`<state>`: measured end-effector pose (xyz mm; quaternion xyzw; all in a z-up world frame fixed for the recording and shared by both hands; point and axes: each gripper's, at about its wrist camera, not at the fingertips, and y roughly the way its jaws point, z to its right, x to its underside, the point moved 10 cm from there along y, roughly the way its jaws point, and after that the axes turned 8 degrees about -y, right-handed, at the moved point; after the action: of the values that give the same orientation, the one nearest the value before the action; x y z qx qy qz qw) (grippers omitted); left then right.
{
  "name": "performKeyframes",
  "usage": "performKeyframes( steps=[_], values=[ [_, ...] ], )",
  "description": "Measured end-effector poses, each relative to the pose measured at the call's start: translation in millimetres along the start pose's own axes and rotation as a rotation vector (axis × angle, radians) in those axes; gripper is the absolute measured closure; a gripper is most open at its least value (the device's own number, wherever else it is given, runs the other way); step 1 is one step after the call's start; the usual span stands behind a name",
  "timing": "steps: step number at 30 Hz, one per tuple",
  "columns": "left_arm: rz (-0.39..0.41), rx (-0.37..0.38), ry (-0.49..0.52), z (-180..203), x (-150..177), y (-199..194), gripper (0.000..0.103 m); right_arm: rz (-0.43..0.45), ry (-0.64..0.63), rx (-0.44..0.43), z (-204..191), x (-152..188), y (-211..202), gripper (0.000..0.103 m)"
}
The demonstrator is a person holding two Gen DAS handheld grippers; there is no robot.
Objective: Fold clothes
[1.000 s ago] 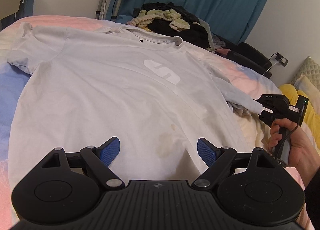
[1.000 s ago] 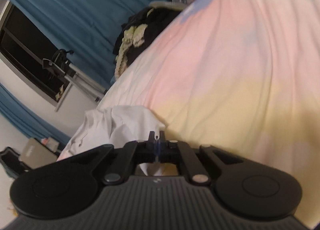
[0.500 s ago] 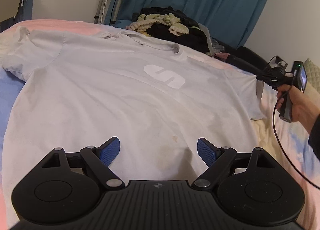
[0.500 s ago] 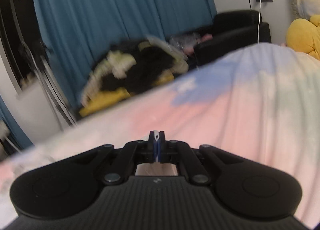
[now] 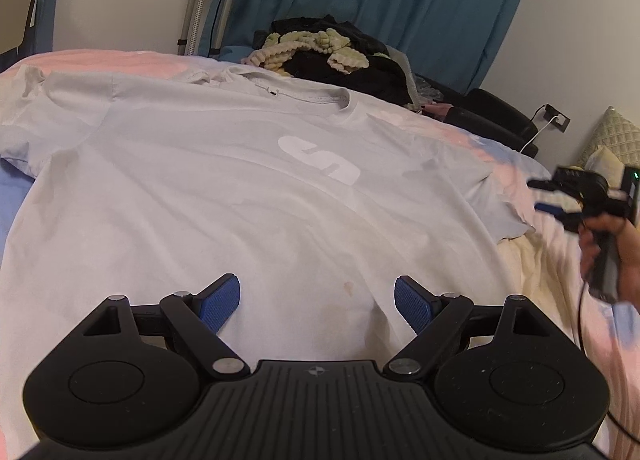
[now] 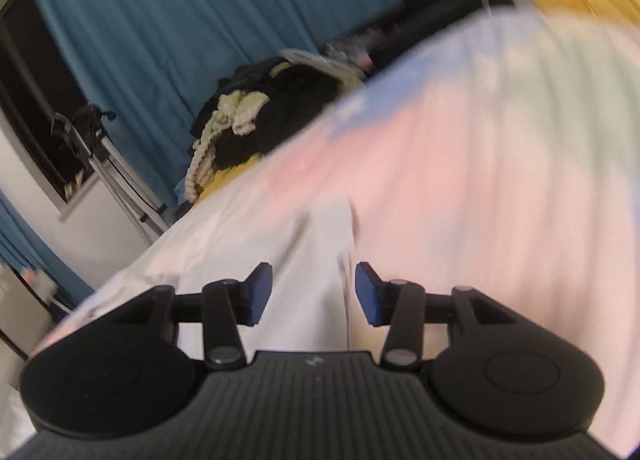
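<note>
White T-shirt [image 5: 224,195] lies flat, front up, on pastel bedspread [image 5: 532,260]. Left gripper [image 5: 317,300] spread wide above hem, empty. Right gripper [image 6: 314,292] parted, empty, over sleeve [image 6: 312,268] edge.

A pale grey cotton T-shirt [image 5: 248,195] with a white chest logo lies flat, front up, sleeves spread, on the pastel bed [image 5: 552,260].

White T-shirt [image 5: 248,195] flat on bed [image 5: 552,260]
</note>
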<state>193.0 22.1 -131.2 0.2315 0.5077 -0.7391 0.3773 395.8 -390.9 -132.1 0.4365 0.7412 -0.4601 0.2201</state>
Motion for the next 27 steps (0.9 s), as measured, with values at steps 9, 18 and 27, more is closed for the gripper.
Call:
performKeyframes(
  steps=[9,18,27],
  values=[
    [0.028,0.001,-0.026,2,-3,-26,0.016,-0.132,0.148,-0.125,-12,59,-38,0.063],
    [0.018,-0.050,0.007,2,1,-15,0.016,-0.020,0.104,-0.133,-14,34,-18,0.100],
    [0.020,-0.066,0.016,-3,0,-9,0.016,0.046,0.064,-0.042,8,6,1,0.100]
  ],
)
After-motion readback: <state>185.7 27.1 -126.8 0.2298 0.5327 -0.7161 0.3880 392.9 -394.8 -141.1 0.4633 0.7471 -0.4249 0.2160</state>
